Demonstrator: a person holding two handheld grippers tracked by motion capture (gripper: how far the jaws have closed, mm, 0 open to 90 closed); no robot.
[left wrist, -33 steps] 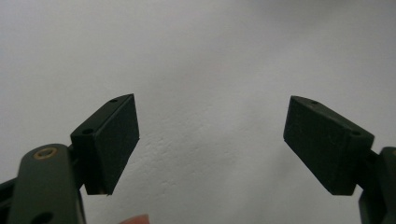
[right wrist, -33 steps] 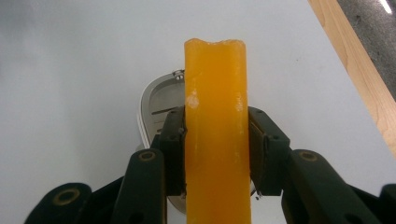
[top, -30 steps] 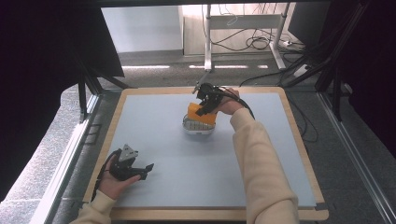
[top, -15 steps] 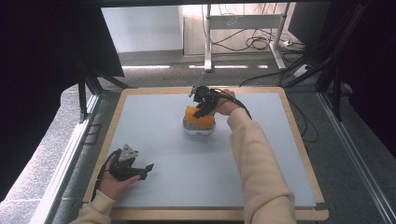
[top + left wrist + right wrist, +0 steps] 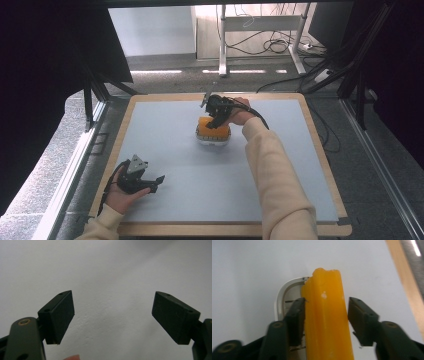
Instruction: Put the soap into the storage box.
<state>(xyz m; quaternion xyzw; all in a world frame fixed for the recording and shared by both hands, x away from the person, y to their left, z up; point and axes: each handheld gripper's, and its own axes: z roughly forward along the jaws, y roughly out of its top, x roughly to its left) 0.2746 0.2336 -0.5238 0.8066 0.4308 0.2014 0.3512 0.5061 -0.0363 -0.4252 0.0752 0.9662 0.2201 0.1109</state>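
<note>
The right gripper (image 5: 324, 315) straddles an orange block (image 5: 327, 322) standing in a white tray (image 5: 212, 139) at the table's (image 5: 280, 150) far middle. Its left pad touches and its right pad stands just clear, so whether it grips is unclear, and lifting now risks a slip or tipping the tray. The left gripper (image 5: 112, 315) rests wide open and empty at the near left.

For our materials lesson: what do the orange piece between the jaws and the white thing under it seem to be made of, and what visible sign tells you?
Orange piece: probably glossy, slightly translucent soft plastic or rubber, judging by its sheen and rounded, lumpy end. White tray: seemingly rigid matte plastic, with a smooth, thin, evenly curved rim. Neither material is certain.
</note>
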